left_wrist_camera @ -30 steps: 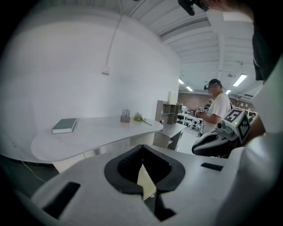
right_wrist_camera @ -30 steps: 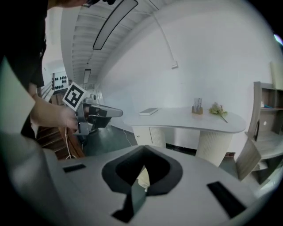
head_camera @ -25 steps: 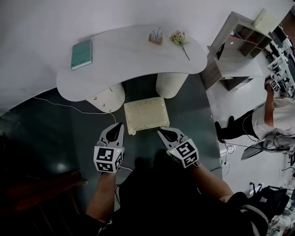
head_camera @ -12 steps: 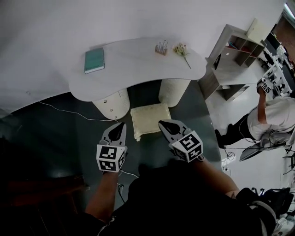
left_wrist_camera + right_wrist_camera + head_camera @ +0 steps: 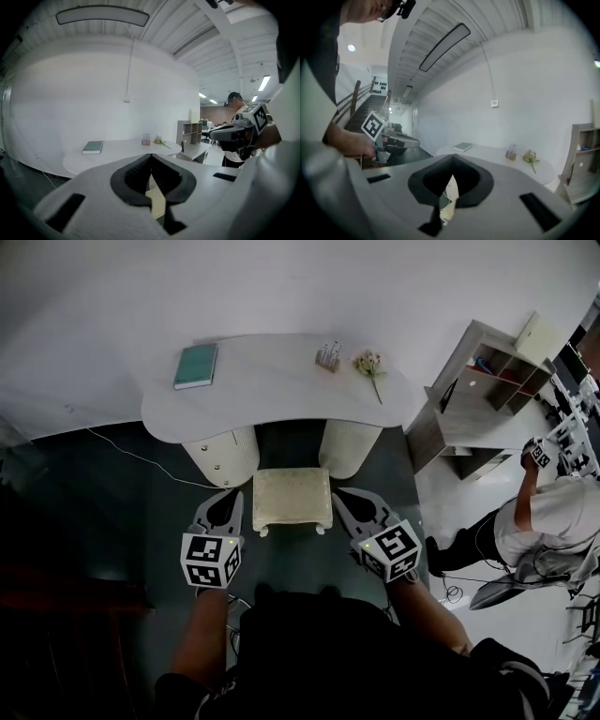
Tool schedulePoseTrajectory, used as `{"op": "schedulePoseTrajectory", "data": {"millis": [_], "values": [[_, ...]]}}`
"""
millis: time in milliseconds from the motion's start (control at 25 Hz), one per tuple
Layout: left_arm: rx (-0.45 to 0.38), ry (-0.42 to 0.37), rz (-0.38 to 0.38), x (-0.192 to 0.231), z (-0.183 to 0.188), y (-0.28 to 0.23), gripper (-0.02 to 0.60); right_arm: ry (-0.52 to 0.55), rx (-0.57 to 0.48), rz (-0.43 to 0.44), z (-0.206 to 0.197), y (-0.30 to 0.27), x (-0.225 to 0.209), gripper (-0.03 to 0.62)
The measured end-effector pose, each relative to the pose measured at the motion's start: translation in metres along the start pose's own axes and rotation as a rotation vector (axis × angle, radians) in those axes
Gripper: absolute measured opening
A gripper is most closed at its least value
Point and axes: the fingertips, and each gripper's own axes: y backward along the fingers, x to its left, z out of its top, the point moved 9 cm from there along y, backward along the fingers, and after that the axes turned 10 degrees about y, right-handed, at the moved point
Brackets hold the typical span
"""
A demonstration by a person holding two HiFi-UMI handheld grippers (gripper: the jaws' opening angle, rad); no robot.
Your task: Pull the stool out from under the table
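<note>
A cream cushioned stool (image 5: 292,498) stands on the dark floor just in front of the white curved table (image 5: 272,390), between its two ribbed pedestals. My left gripper (image 5: 231,496) hangs to the stool's left and my right gripper (image 5: 343,494) to its right. Both are raised off the floor and clear of the stool. Each has its jaws shut with nothing held. In the left gripper view the closed jaws (image 5: 150,157) point toward the table (image 5: 117,154), and a sliver of stool (image 5: 157,202) shows below them. The right gripper view shows the same with its jaws (image 5: 452,160) and the stool (image 5: 448,208).
On the table lie a green book (image 5: 195,366), a small holder (image 5: 327,356) and a flower (image 5: 369,365). A white cable (image 5: 131,456) runs across the floor at left. A shelf unit (image 5: 478,381) and a second person (image 5: 539,521) are at right.
Both grippers have risen and now flank the stool from higher up. The head view has shifted, so the table and the stool look smaller. The stool keeps its place by the pedestals.
</note>
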Motion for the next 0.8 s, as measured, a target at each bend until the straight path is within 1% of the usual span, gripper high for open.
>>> {"op": "schedulePoseTrajectory", "data": {"millis": [120, 240, 320, 400, 520, 600, 680, 800], "values": [[-0.014, 0.024, 0.025, -0.038, 0.004, -0.011, 0.009, -0.029, -0.041, -0.047, -0.005, 0.042, -0.045, 0.003], [-0.01, 0.037, 0.039, -0.076, 0.0, -0.019, 0.009, -0.037, -0.082, -0.084, -0.016, 0.081, -0.08, 0.003], [0.006, 0.04, 0.027, -0.096, -0.001, -0.025, 0.009, -0.051, -0.097, -0.105, -0.023, 0.1, -0.095, 0.003], [0.022, 0.024, 0.007, -0.109, 0.003, -0.032, 0.009, -0.064, -0.109, -0.112, -0.028, 0.112, -0.106, 0.003], [0.033, -0.019, -0.023, -0.115, 0.018, -0.045, 0.009, -0.059, -0.125, -0.1, -0.032, 0.118, -0.111, 0.003], [0.026, -0.041, -0.043, -0.113, 0.032, -0.053, 0.009, -0.046, -0.128, -0.1, -0.03, 0.115, -0.115, 0.003], [0.004, -0.065, -0.051, -0.109, 0.048, -0.056, 0.009, -0.035, -0.133, -0.105, -0.021, 0.108, -0.118, 0.003], [-0.052, -0.086, -0.032, -0.101, 0.068, -0.048, 0.009, -0.046, -0.17, -0.113, 0.0, 0.096, -0.117, 0.002]]}}
